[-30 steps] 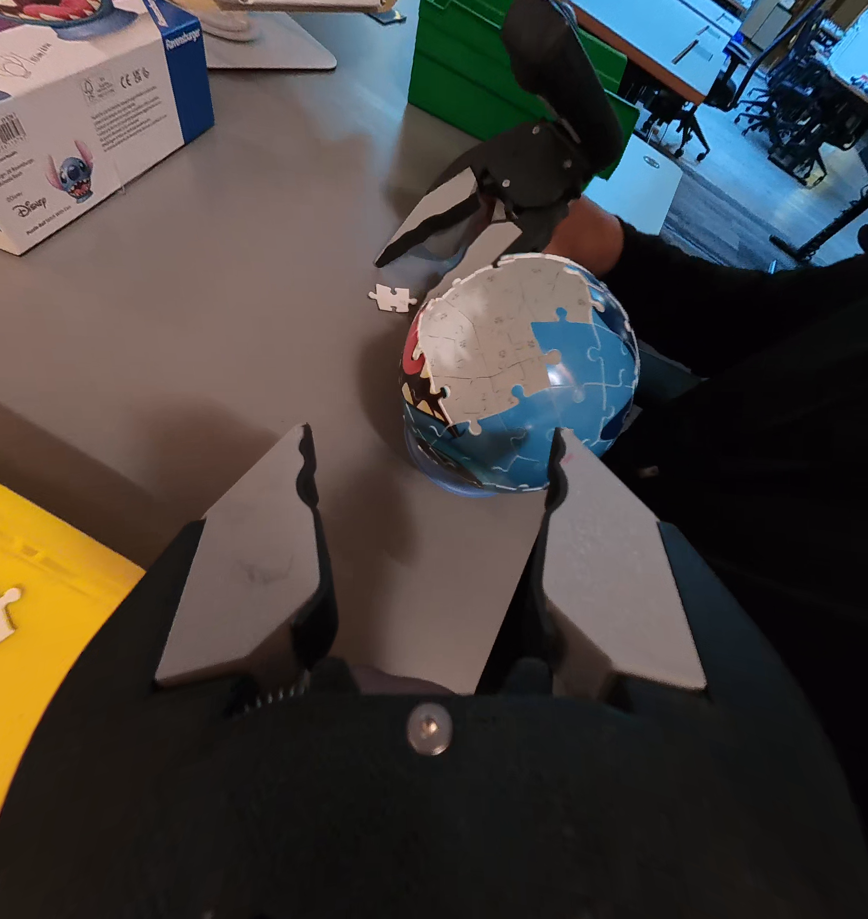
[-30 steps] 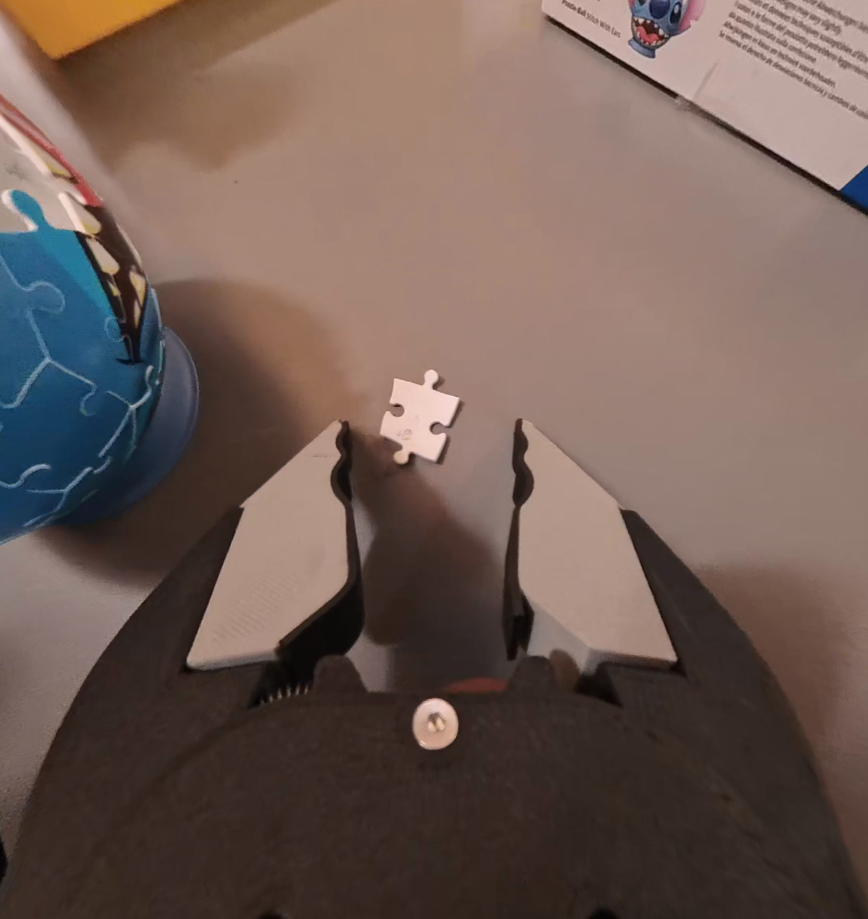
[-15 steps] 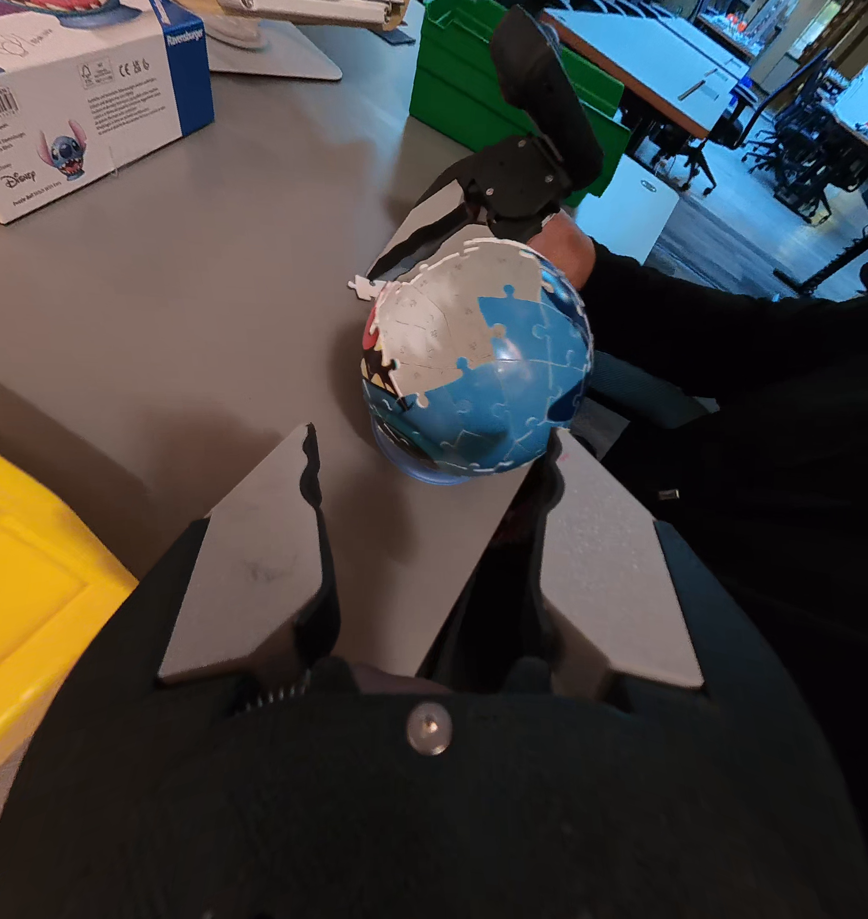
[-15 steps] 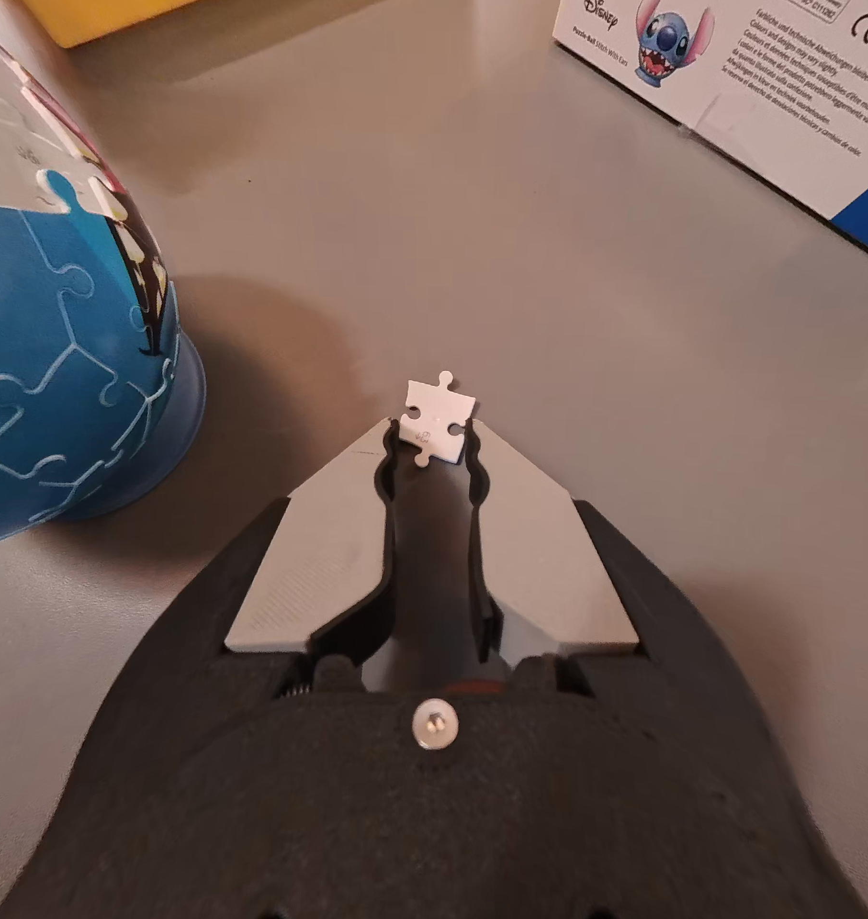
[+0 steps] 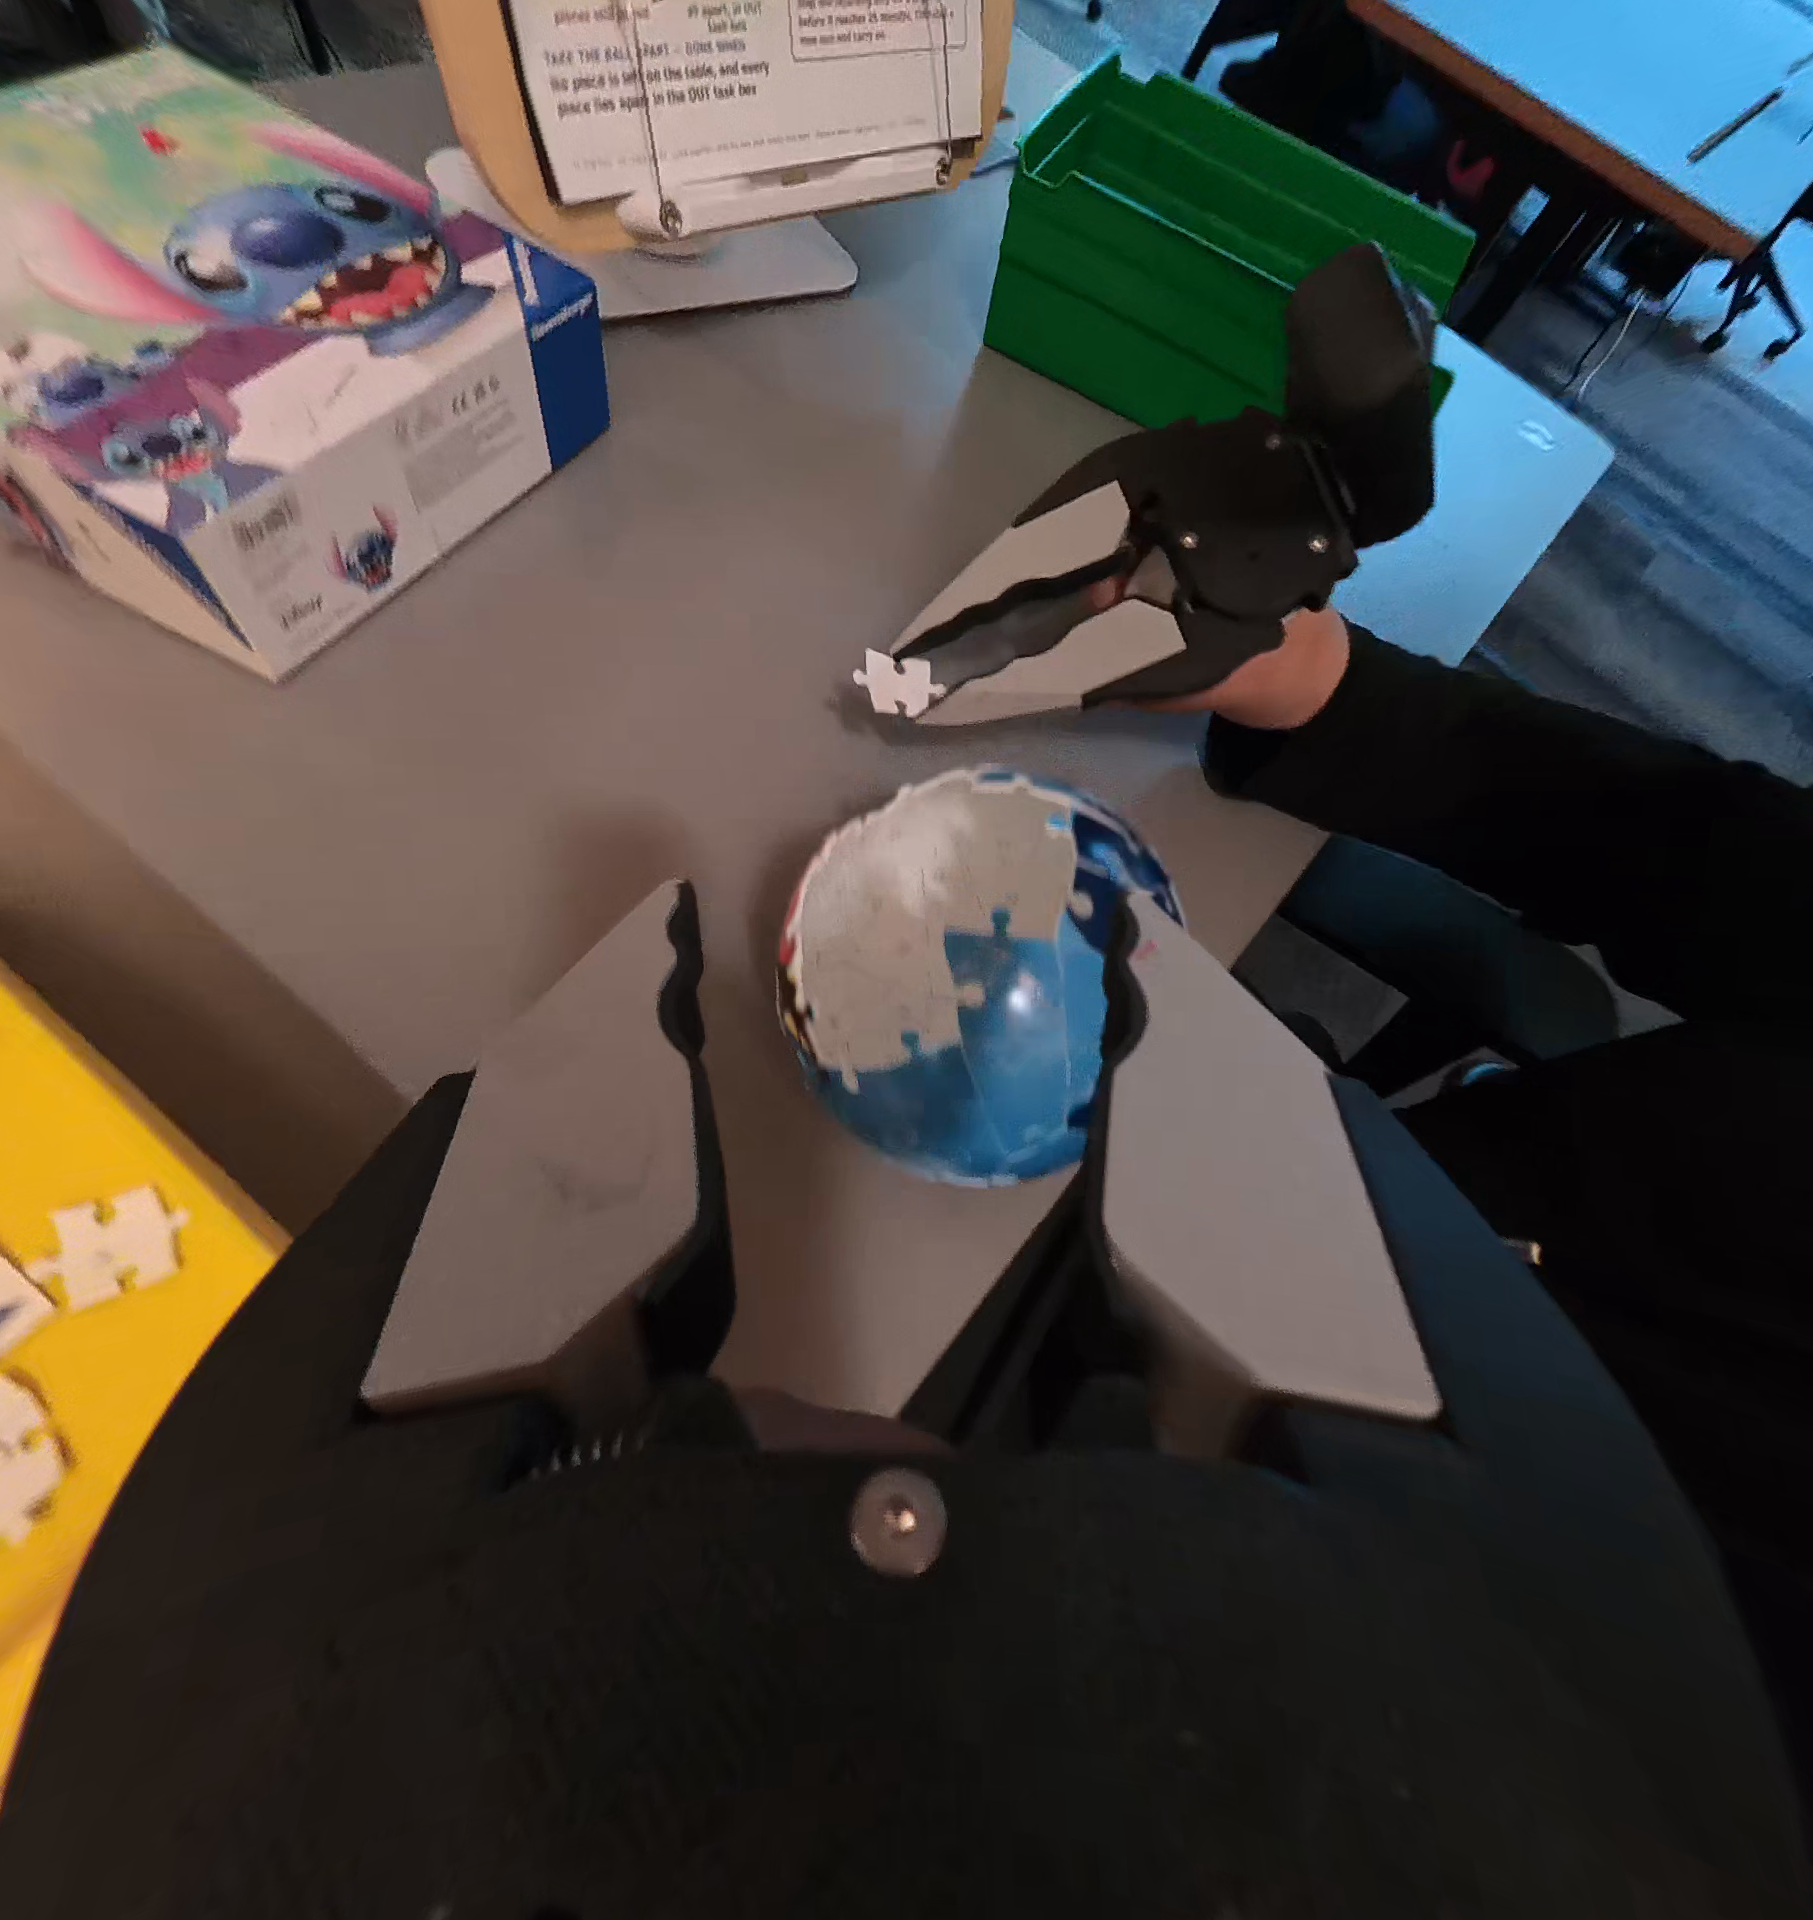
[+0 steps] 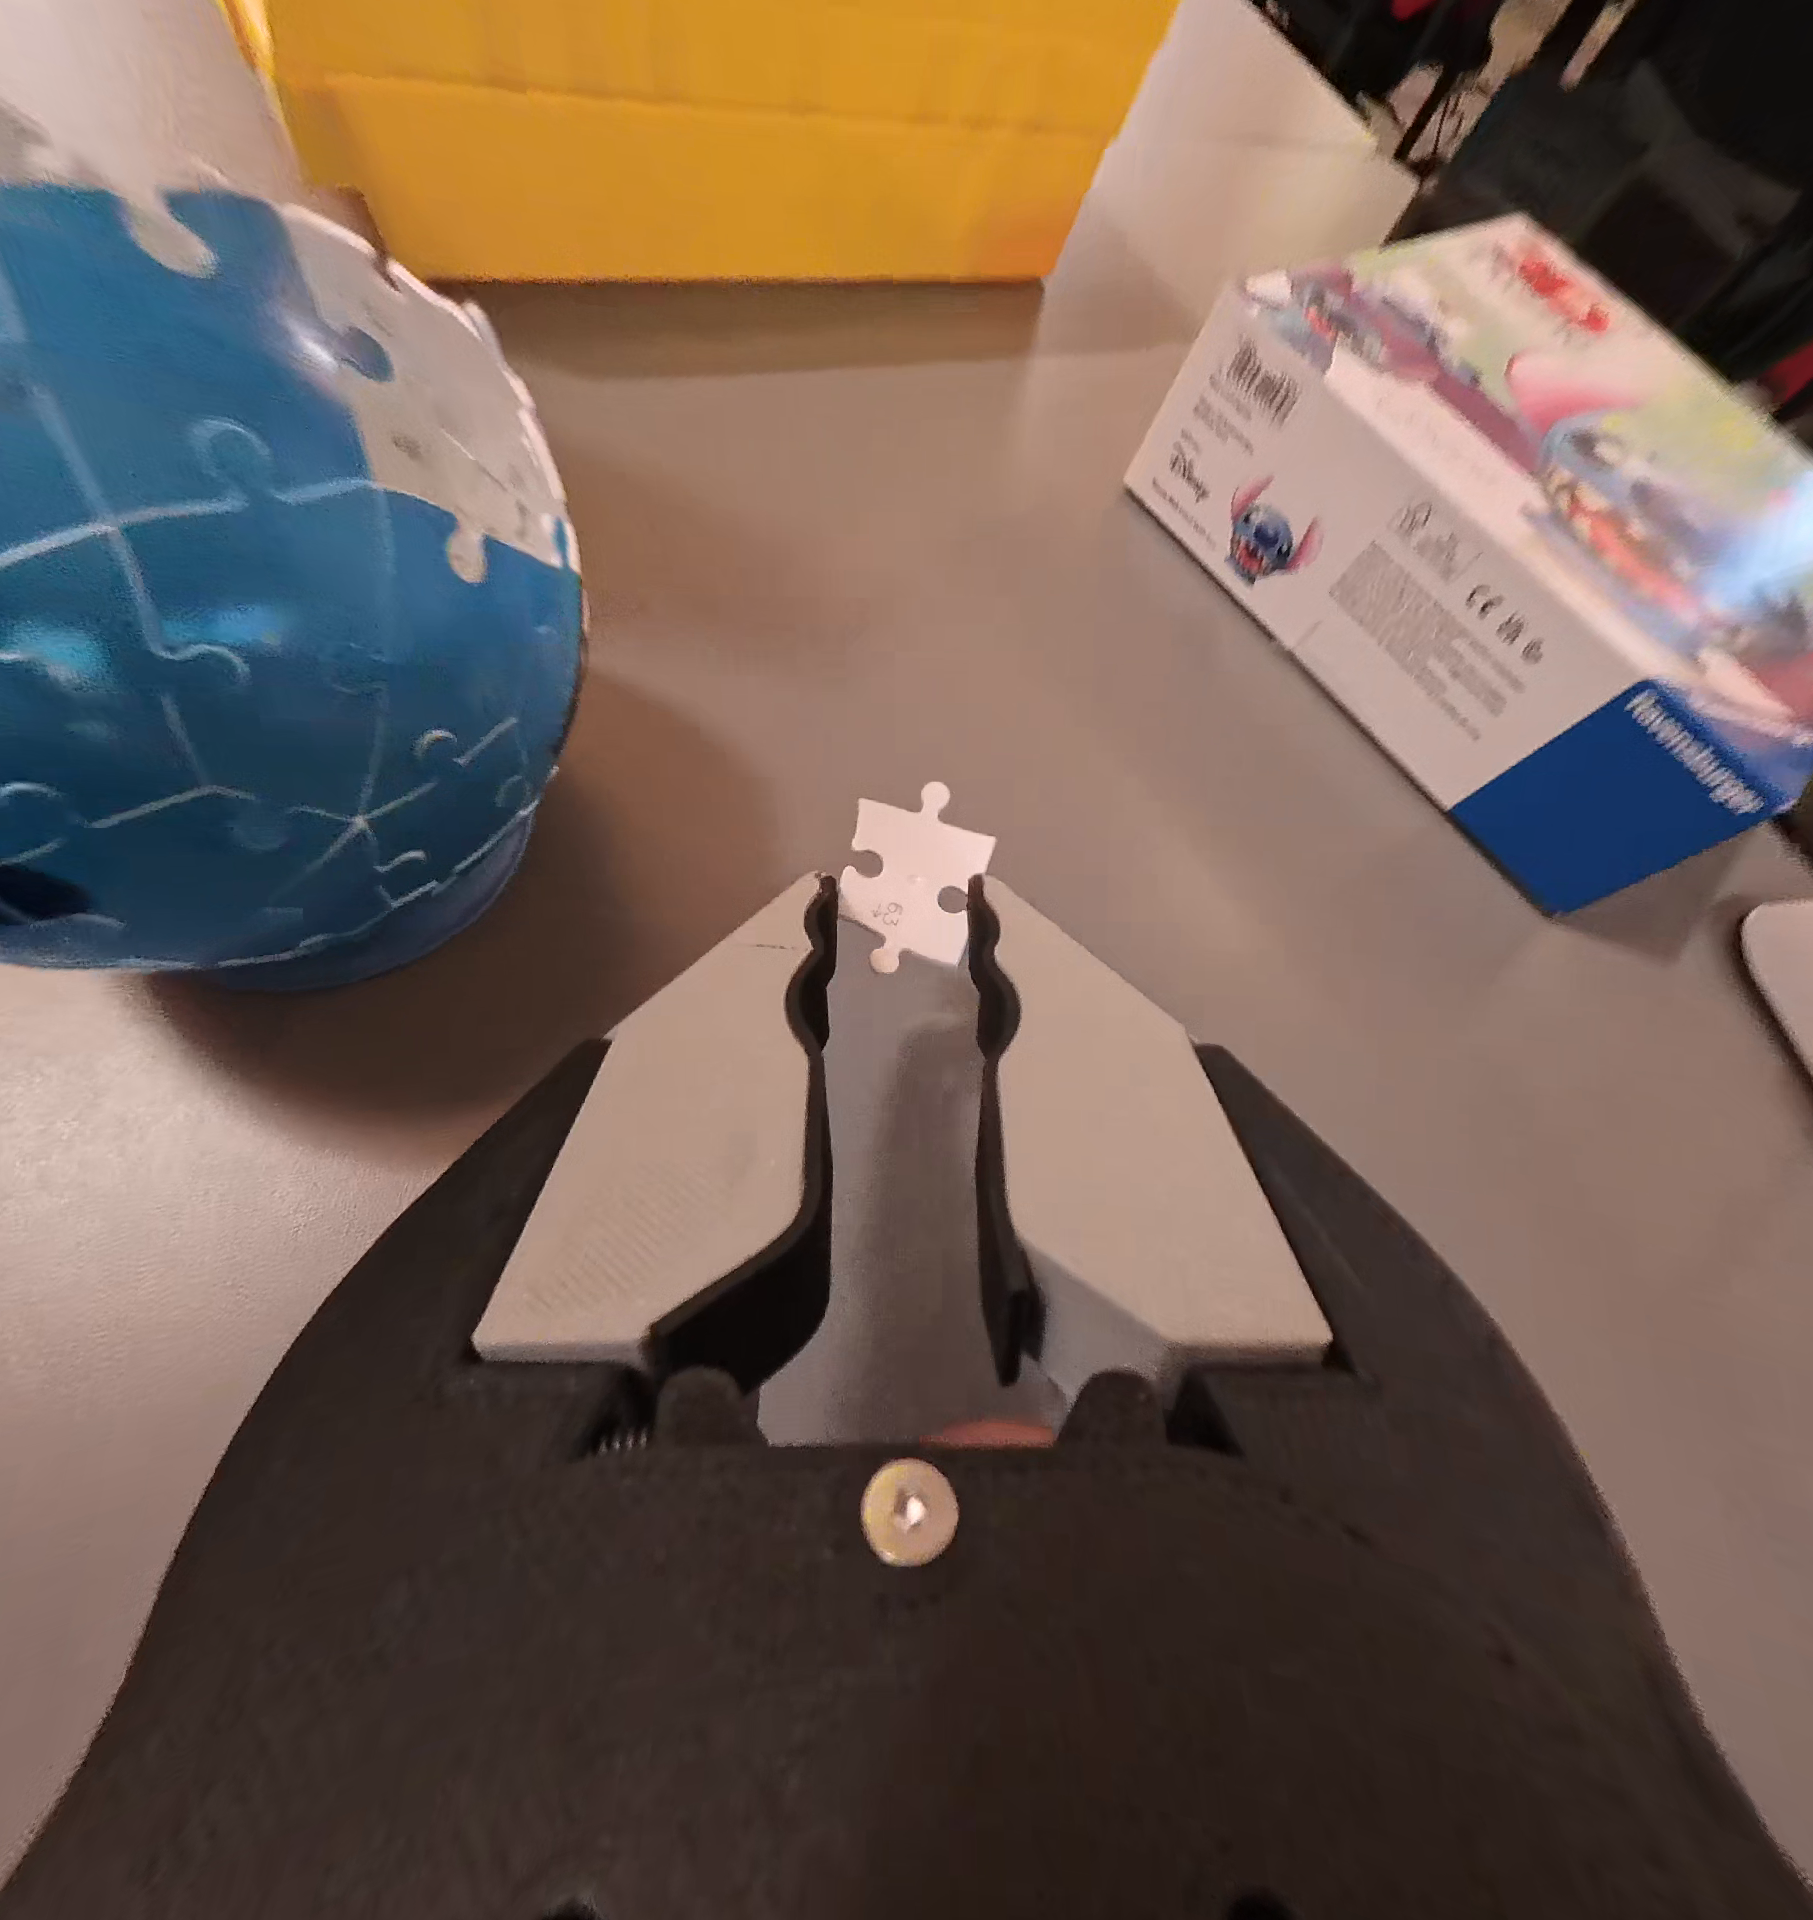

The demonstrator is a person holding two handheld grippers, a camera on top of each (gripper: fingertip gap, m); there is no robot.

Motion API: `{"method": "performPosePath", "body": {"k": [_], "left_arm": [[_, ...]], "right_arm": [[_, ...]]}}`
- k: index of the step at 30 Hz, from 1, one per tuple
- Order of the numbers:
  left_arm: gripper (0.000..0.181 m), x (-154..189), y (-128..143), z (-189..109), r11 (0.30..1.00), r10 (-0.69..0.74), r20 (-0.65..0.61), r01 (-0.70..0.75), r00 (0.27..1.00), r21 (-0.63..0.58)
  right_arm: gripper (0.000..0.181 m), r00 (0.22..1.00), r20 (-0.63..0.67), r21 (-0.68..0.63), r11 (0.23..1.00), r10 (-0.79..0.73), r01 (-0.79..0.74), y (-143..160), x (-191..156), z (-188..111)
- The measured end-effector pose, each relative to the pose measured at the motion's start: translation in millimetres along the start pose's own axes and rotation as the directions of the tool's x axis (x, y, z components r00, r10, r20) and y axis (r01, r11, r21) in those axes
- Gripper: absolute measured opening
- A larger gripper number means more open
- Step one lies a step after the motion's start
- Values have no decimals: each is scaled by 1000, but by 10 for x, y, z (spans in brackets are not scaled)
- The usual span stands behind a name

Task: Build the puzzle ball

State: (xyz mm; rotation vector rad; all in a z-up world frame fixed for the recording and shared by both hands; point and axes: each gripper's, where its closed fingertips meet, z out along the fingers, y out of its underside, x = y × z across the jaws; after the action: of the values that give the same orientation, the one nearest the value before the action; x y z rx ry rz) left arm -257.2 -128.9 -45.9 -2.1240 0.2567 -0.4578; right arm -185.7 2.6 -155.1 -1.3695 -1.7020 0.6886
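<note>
Your right hand-held gripper point(image 6: 902, 894) is clamped on only the near edge of the piece point(image 6: 917, 878), which may twist free, while your left hand-held gripper point(image 5: 897, 935), spread apart, leaves the ball point(image 5: 943, 987) unsteadied on the worktop point(image 5: 590, 790).

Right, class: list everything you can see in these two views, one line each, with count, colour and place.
ball: one, blue with a white patch, on the table between the left gripper's fingers
piece: one, white, in the right gripper's tips
box: one, white and blue, far left of the table
yellow bin: one, near left, loose white pieces inside
green bin: one, far right
stand: one, tan with a sheet, far middle
table: one, grey
left gripper: one, black and grey, open
right gripper: one, black and grey, shut on the piece
sleeve: one, black, behind the right gripper
</note>
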Motion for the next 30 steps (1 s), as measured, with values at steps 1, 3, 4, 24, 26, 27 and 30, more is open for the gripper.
{"method": "performPosePath", "body": {"k": [1,3,4,24,26,27,30], "left_arm": [[75,3,-96,65,1000,14,2,-14,1000,-15],[73,19,-276,221,998,37,-15,-38,999,-46],[71,36,-357,306,997,48,-35,-50,998,-64],[68,-392,-496,669,993,30,-122,-43,992,-111],[68,-420,-421,684,991,32,-122,-47,992,-128],[68,-430,-382,693,989,35,-122,-52,992,-137],[68,-475,-289,726,986,33,-116,-51,993,-158]], "right_arm": [[22,1000,0,20,999,-27,27,-51,0,-37],[0,997,0,77,994,-75,75,-165,-13,-108],[0,996,-7,99,992,-84,84,-207,-5,-130],[48,936,285,-90,967,-206,240,397,377,351],[50,890,363,-65,945,-276,319,424,373,412],[50,864,409,-51,939,-292,341,425,362,429],[47,785,534,-43,917,-315,397,429,331,484]]}}
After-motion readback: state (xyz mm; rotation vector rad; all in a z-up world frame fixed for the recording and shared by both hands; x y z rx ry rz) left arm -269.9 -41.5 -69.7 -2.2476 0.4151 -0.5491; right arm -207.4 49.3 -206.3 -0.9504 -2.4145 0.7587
